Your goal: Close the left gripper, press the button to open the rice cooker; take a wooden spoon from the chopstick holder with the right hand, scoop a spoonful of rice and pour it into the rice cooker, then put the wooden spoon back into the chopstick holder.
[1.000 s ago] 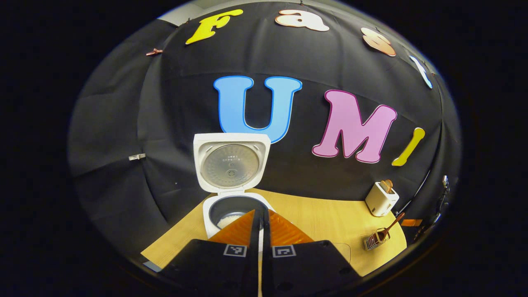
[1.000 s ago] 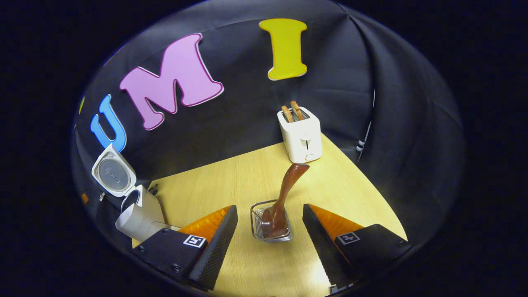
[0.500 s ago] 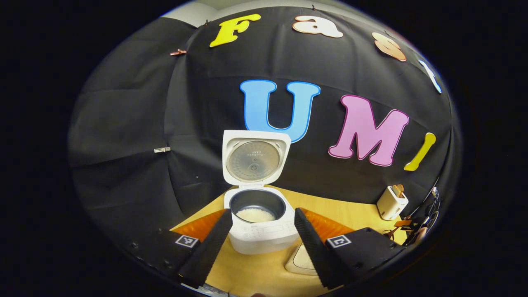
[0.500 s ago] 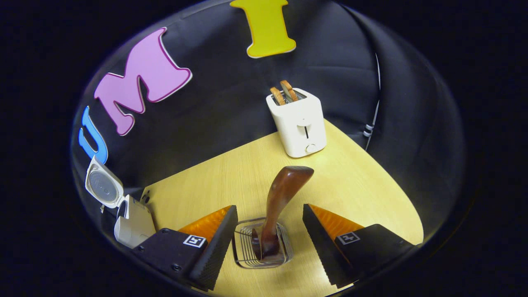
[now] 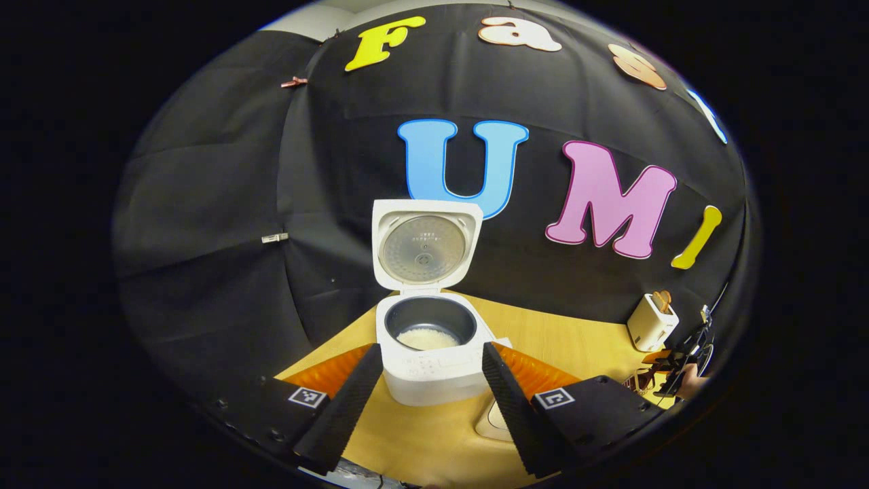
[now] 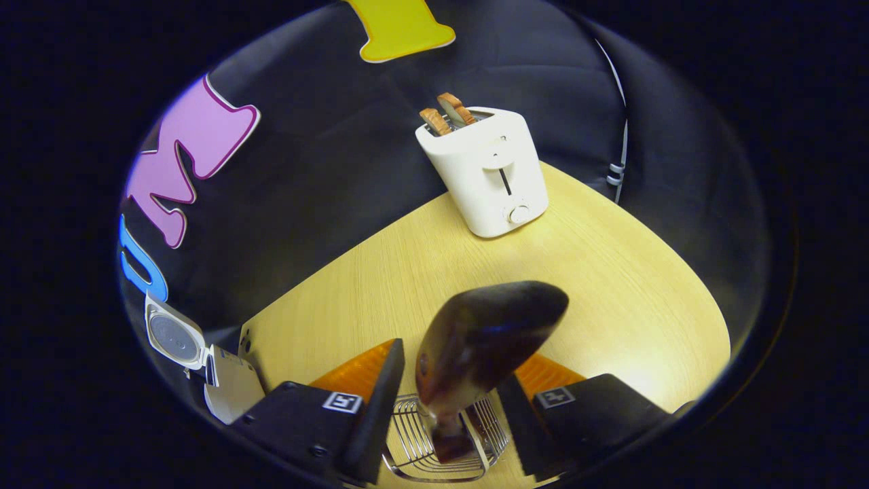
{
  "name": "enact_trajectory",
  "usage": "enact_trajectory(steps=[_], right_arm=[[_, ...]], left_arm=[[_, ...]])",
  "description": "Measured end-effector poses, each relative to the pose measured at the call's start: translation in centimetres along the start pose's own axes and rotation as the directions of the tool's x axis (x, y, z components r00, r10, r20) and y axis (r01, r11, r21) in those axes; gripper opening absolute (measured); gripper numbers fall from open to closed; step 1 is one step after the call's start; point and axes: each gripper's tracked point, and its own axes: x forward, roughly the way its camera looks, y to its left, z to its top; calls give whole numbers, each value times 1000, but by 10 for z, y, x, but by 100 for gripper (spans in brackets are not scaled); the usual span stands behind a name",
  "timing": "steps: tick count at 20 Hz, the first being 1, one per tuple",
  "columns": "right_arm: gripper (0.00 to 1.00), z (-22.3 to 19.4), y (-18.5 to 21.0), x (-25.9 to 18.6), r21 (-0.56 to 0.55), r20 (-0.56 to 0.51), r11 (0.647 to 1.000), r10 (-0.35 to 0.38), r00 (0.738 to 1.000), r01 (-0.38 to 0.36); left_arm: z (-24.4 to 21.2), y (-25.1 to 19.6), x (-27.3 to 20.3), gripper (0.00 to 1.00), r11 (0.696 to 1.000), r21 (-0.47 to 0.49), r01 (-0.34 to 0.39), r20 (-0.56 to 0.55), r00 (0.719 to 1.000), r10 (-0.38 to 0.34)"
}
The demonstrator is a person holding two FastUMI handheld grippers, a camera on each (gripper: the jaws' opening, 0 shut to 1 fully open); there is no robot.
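White rice cooker (image 5: 434,367) lid up (rice inside), wooden spoon (image 6: 478,346) upright in wire chopstick holder (image 6: 441,451)

Left gripper (image 5: 426,380): jaws spread wide, both black fingers with orange backs seen at the bottom of the left gripper view, nothing between the pads, nothing touched. It is held level, pointing forward over the table. Right gripper (image 6: 448,394): jaws apart, fingers angled downward, one finger on each side of the spoon handle in the right gripper view; contact with the handle cannot be confirmed, a gap shows on the left finger's side. Far off at the right edge of the left gripper view, the right gripper and part of a hand (image 5: 686,384) appear, small and blurred.
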Motion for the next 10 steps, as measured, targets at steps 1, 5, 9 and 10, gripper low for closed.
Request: enact_trajectory(steps=[1,5,9,10], right_arm=[[53,0,-1,1,-1,0,1000,-6,1000,6],[24,-3,-4,1,0,-29,1000,-17,999,17],[10,19,6,-25,-34,58,999,-22,998,24],[10,26,12,-34,-50,87,998,-24,996,28]], left_arm=[[-3,-2,0,95,1000,-10,-1,-6,1000,1],[-9,-3,-1,95,1000,-25,4,-16,1000,-4],[-16,-12,-2,95,999,-8,48,-24,999,-48],[-18,-13,-1,95,998,1,61,-27,998,-61]])
